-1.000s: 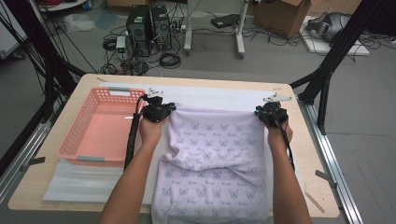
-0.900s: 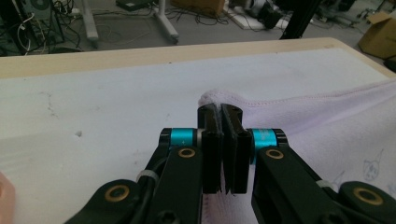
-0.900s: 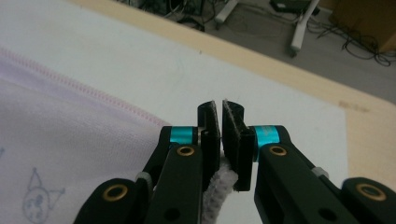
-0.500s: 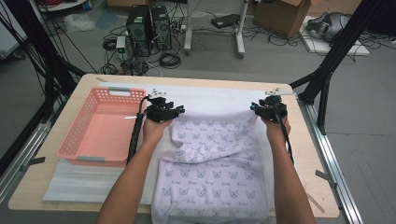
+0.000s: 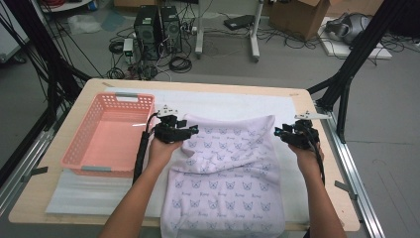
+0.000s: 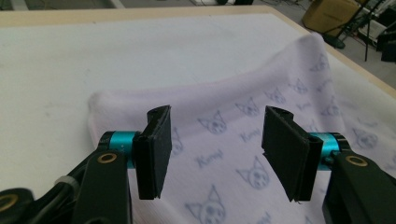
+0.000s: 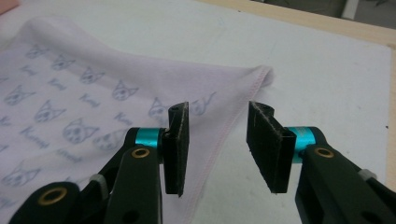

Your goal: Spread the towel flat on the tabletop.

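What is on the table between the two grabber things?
The purple cat-print cloth lies between the left gripper and the right gripper, its folded top edge running from one to the other. The high view shows it best.

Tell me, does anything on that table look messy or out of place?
Only the printed cloth: it lies rumpled, its far part folded loosely over itself, and its near end hangs over the table edge. The pink basket sits squarely. Both grippers, left and right, are open.
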